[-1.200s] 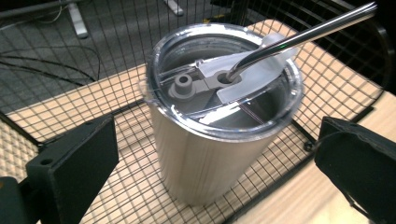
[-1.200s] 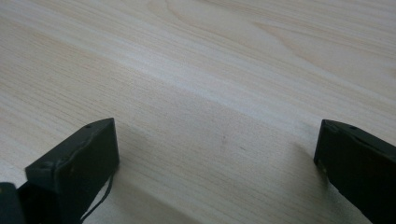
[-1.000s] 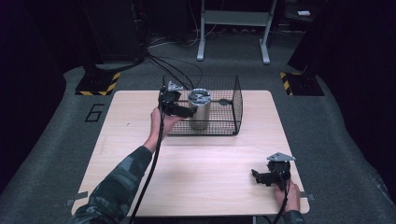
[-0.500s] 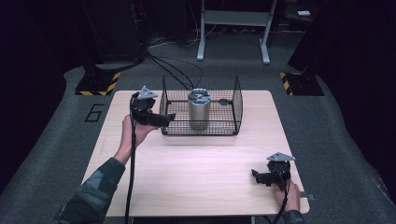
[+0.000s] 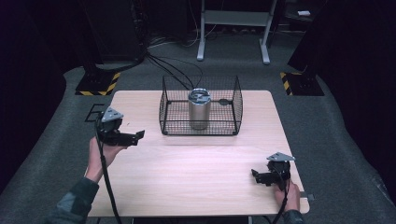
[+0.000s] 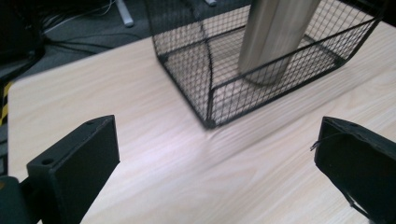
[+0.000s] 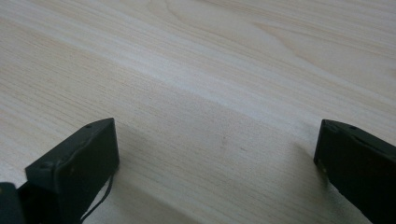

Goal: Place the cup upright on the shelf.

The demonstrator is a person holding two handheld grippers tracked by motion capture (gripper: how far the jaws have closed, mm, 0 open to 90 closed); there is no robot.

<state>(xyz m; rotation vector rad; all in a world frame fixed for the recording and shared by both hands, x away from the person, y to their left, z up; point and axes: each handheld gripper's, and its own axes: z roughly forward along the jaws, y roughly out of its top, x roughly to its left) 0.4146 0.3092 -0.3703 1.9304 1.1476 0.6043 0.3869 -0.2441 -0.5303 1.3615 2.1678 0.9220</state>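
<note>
One steel tumbler [image 6: 275, 37], top cut off, behind cage mesh [image 6: 201, 70].

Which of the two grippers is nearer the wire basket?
The left gripper, held near the table's left edge, just off the wire basket. The right gripper sits far off, near the front right corner.

No readable text, label or brand appears; a floor marking [image 5: 95, 112] left of the table is unclear.

We hold our left gripper [image 5: 138, 136] raised, jaws spread wide; our right gripper [image 5: 254, 174] sits low, apparently resting, jaws equally wide apart.
</note>
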